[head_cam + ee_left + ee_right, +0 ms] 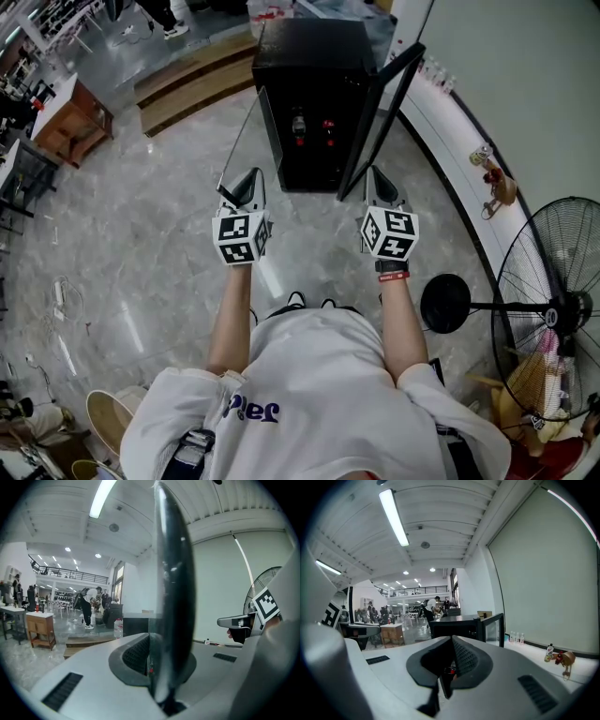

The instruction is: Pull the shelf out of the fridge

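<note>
The black mini fridge point(309, 103) stands on the floor ahead with its glass door point(380, 117) swung open to the right; red items show inside. My left gripper point(242, 190) is shut on a thin clear shelf pane point(239, 141) that stands on edge and reaches from the jaws toward the fridge's left front. In the left gripper view the shelf point(173, 597) rises edge-on from between the jaws, with the fridge point(133, 625) behind it. My right gripper point(382, 190) hangs just below the door's lower corner, shut with nothing in it. The right gripper view shows the fridge point(454, 625) and door point(493, 629) ahead.
A standing fan point(553, 300) is at the right. A raised white ledge point(441, 122) along the wall carries small bottles and a toy figure point(497, 183). Wooden steps point(187, 84) and a wooden cabinet point(70, 122) lie to the fridge's left. People stand far off in the hall.
</note>
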Demonstrator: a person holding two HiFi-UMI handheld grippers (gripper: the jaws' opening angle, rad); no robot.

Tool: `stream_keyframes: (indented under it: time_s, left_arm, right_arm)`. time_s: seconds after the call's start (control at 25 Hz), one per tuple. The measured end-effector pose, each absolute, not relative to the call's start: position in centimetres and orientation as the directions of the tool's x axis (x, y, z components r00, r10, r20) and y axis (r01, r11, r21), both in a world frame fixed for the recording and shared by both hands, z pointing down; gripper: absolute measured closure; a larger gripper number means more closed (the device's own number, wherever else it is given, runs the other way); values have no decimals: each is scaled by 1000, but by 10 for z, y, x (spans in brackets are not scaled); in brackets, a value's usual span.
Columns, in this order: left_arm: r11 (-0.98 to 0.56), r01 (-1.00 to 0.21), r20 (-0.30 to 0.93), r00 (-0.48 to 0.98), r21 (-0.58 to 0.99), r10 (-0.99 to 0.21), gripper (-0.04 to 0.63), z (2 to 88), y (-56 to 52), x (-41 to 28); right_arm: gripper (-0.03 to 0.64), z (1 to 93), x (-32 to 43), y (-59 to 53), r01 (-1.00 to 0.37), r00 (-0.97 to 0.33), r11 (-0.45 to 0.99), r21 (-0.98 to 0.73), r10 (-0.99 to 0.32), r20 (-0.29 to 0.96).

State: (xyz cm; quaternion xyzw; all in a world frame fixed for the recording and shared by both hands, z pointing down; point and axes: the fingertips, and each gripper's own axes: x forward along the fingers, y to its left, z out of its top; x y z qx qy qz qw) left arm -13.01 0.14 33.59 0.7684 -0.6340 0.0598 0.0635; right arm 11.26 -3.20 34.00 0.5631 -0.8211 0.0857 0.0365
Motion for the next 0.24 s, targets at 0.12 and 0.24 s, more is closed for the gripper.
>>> stream_keyframes:
  time_s: [0.12, 0.24]
  left_arm:
    - [-190, -981, 186, 191, 23, -964, 569, 345, -1, -125]
    - [-188, -982, 203, 190, 30, -961, 569, 352, -3, -122]
  right_arm:
    - [601, 345, 117, -35, -931, -363, 350, -102, -918, 159]
    - [601, 348, 122, -36, -931, -363, 350, -107, -917, 162]
